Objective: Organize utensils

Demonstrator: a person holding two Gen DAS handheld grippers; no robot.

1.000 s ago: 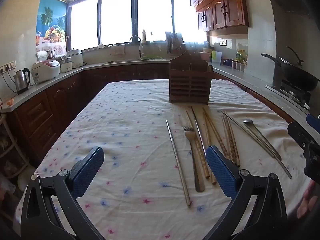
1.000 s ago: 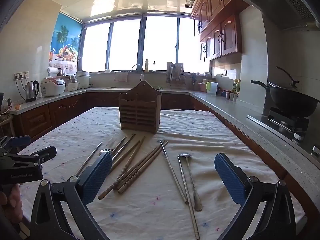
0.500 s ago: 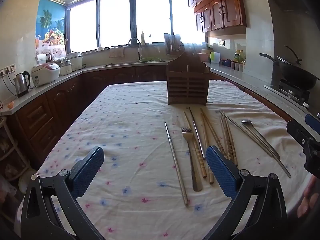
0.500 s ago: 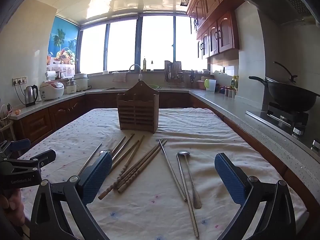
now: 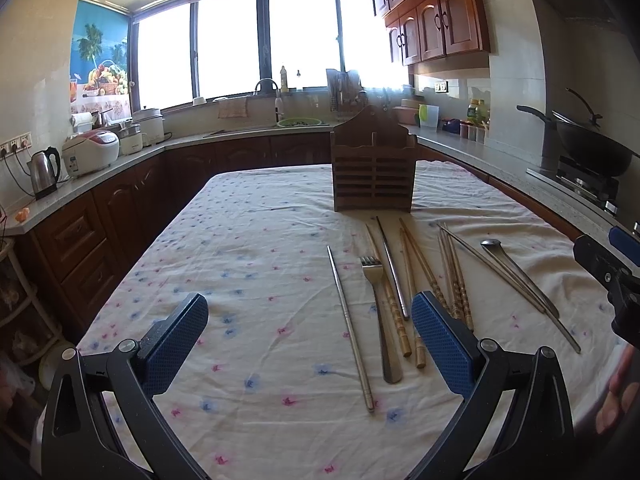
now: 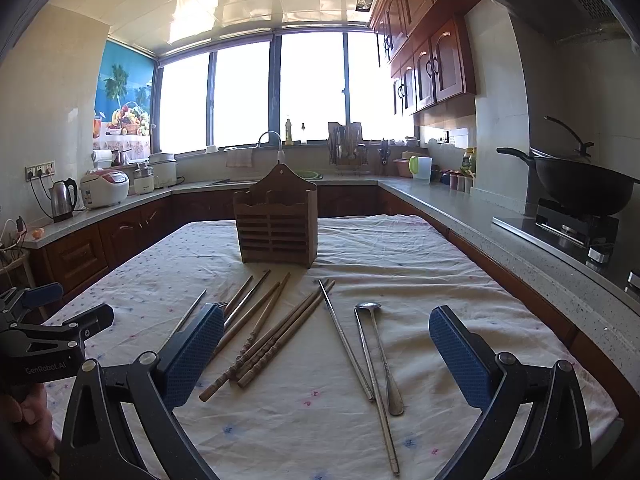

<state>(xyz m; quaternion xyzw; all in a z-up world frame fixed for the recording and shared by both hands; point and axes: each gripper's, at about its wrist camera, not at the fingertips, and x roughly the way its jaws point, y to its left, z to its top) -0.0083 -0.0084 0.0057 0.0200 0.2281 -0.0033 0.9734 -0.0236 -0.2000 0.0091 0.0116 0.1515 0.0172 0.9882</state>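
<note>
Sunlit kitchen counters and big windows ring a bench (image 5: 256, 248) covered by a flowered cloth. From the left wrist view, the left gripper (image 5: 310, 340) hangs released over the near cloth, holding nothing. A wooden holder (image 5: 374, 172) stands upright at the far middle. Nearer and to the right lie the utensils: a lone metal chopstick (image 5: 349, 320), just right of it a fork (image 5: 378, 312), then wooden chopsticks (image 5: 416, 264) and a spoon (image 5: 516, 272) farther right.

From the right wrist view, the right gripper (image 6: 326, 354) is likewise spread wide and empty above the near edge. The wooden chopsticks (image 6: 268, 340) fan out left of centre, the spoon (image 6: 380, 352) lies beside metal chopsticks, and the holder (image 6: 276, 224) stands beyond them. These pieces look light, stiff and thin. The metal ones will probably slip, so a pinch across mid-shaft seems safest, pressing down into the soft cloth.
</note>
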